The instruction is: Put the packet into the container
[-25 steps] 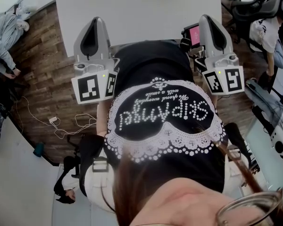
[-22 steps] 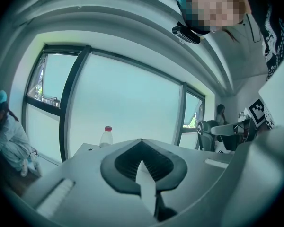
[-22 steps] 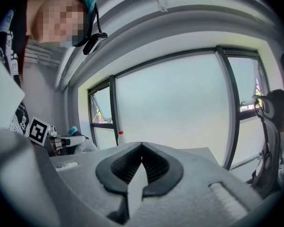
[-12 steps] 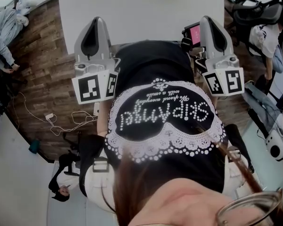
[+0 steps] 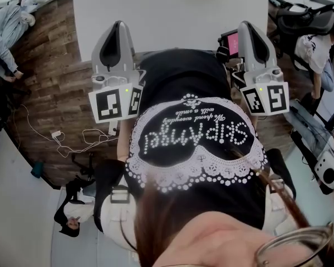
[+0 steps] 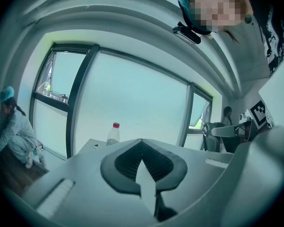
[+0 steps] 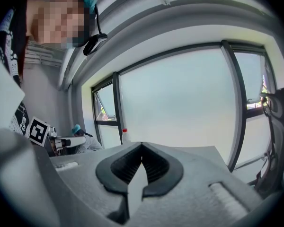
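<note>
No packet and no container shows in any view. In the head view my left gripper (image 5: 118,25) and right gripper (image 5: 248,24) are held up on either side of the person's dark top, their tips over the near edge of a white table (image 5: 172,10). Each bears its marker cube. In the left gripper view the left gripper (image 6: 141,141) has its ribbed pads meeting at the tip with nothing between them. The right gripper (image 7: 142,145) in its own view looks the same, shut and empty. Both point out across the room toward large windows.
A clear bottle (image 6: 113,135) with a red cap stands on a far table; the bottle (image 7: 124,135) also shows in the right gripper view. A pink-screened device (image 5: 230,41) sits by the right gripper. Cables (image 5: 80,143) lie on the wooden floor. Other people and office chairs (image 5: 300,15) surround the spot.
The head view has drifted slightly, so table and grippers sit a little further right in the picture. Both grippers stay raised and shut.
</note>
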Available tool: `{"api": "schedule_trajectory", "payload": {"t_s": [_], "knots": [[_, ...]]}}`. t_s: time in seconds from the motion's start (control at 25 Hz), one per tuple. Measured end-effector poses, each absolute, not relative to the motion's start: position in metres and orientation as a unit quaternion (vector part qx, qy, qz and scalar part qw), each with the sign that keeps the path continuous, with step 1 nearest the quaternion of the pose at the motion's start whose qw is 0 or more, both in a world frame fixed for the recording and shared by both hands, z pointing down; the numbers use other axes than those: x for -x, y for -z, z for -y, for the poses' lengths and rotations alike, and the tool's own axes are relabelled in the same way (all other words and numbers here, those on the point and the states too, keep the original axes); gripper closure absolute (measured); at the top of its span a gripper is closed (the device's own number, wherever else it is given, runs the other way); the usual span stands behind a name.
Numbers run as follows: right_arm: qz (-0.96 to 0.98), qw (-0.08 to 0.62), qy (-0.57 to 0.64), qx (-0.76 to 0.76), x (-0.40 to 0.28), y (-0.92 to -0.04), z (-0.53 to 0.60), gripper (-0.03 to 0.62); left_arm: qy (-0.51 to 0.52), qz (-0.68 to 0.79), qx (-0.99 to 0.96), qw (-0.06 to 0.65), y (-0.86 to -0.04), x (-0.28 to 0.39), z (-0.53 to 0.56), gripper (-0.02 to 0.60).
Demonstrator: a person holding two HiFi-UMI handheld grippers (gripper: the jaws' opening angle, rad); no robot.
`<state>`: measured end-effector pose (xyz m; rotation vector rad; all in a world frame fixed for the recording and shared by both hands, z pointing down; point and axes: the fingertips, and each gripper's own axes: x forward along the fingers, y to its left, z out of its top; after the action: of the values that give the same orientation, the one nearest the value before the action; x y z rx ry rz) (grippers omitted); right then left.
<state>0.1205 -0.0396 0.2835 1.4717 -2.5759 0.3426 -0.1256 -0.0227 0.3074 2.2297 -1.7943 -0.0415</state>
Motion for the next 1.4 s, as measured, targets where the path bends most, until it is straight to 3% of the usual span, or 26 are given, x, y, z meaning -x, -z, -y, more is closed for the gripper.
{"api": "schedule_trajectory", "payload": {"t_s": [1.4], "knots": [[0.861,0.072,-0.114,-0.490,-0.114,-0.284,0.030,0.591,0.016,0.612,-0.779,0.136,-0.305,0.123,0.017,0.580]]}}
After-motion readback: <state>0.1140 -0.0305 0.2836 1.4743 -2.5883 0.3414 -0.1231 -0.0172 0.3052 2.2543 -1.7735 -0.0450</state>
